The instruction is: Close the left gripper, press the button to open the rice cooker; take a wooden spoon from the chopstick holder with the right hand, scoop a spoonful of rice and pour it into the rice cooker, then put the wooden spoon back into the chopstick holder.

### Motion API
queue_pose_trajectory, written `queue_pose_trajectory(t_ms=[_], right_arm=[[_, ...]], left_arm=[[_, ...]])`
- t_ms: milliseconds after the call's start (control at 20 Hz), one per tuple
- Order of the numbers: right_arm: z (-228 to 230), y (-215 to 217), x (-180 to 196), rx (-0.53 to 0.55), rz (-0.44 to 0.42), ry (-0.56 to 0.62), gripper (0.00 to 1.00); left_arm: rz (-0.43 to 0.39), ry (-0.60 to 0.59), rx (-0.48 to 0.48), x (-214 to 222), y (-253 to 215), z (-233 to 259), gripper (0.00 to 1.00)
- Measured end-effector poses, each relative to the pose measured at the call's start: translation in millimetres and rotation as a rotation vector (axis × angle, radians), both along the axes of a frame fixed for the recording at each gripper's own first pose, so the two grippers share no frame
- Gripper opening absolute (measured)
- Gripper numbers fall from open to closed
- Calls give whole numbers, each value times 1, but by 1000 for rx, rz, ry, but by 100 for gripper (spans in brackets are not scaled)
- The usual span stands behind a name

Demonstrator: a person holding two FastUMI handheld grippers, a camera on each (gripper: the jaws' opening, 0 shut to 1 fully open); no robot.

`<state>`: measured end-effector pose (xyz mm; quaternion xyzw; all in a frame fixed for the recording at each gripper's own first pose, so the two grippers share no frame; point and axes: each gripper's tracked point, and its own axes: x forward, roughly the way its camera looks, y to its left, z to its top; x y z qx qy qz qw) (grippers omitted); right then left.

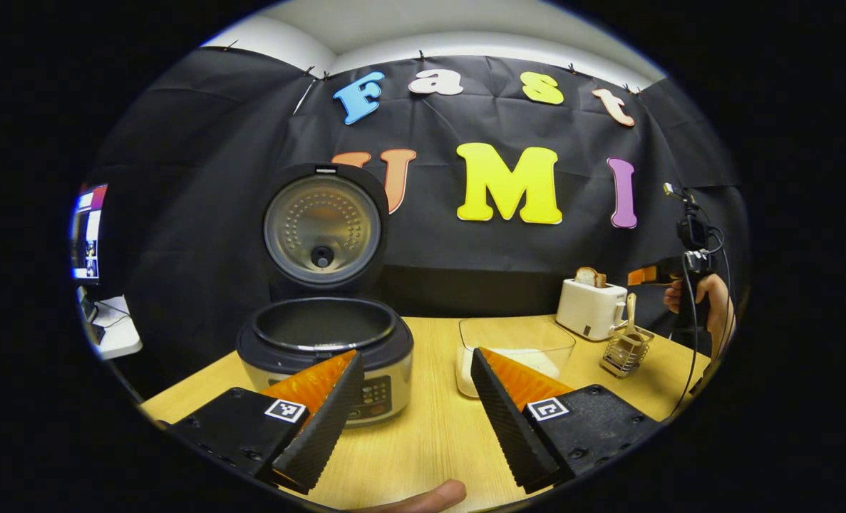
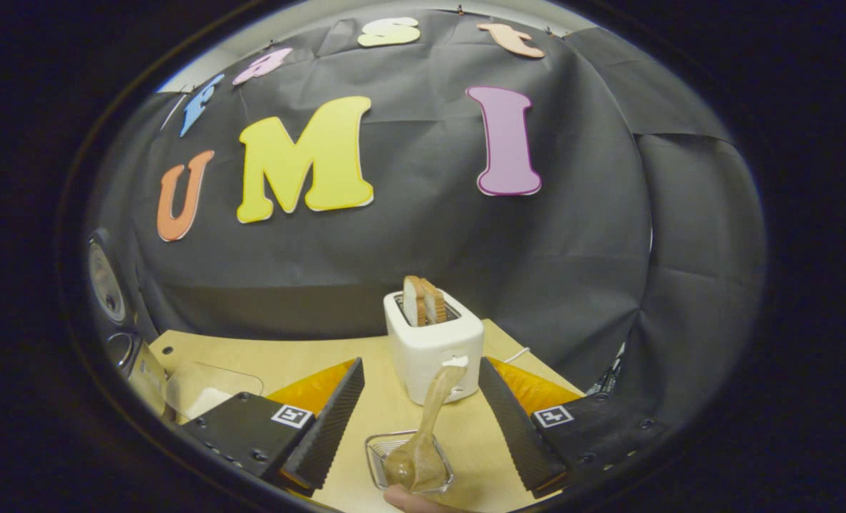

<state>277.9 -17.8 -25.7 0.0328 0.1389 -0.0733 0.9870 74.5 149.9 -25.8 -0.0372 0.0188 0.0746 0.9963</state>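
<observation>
Hovering above the table [image 1: 423, 427], left tongs [image 1: 415, 406] are spread, rice cooker [image 1: 325, 349] ahead with lid up, rice container [image 1: 515, 349] beside it. Right tongs [image 2: 419, 420] are spread above the wooden spoon [image 2: 423, 434], which stands in the chopstick holder [image 2: 408, 463] near the table's right edge, just before the toaster [image 2: 433, 345].

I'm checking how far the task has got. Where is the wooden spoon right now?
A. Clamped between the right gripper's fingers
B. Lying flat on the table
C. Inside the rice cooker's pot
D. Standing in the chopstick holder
D: the wooden spoon stands in the chopstick holder, with the right gripper open on either side and not touching it.
</observation>
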Motion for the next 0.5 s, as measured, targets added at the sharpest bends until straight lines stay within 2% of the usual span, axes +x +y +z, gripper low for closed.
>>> queue_pose_trajectory(t_ms=[150,300,400,500], right_arm=[[11,12,-14,-3,25,-19,96],[19,27,-28,11,69,-38,96],[19,35,-38,-6,97,-35,96],[20,44,-48,-38,126,-40,96]], left_arm=[[57,-9,69,14,23,26,96],[77,-8,82,27,34,47,96],[106,-18,129,29,48,64,97],[114,-33,131,37,58,86,96]])
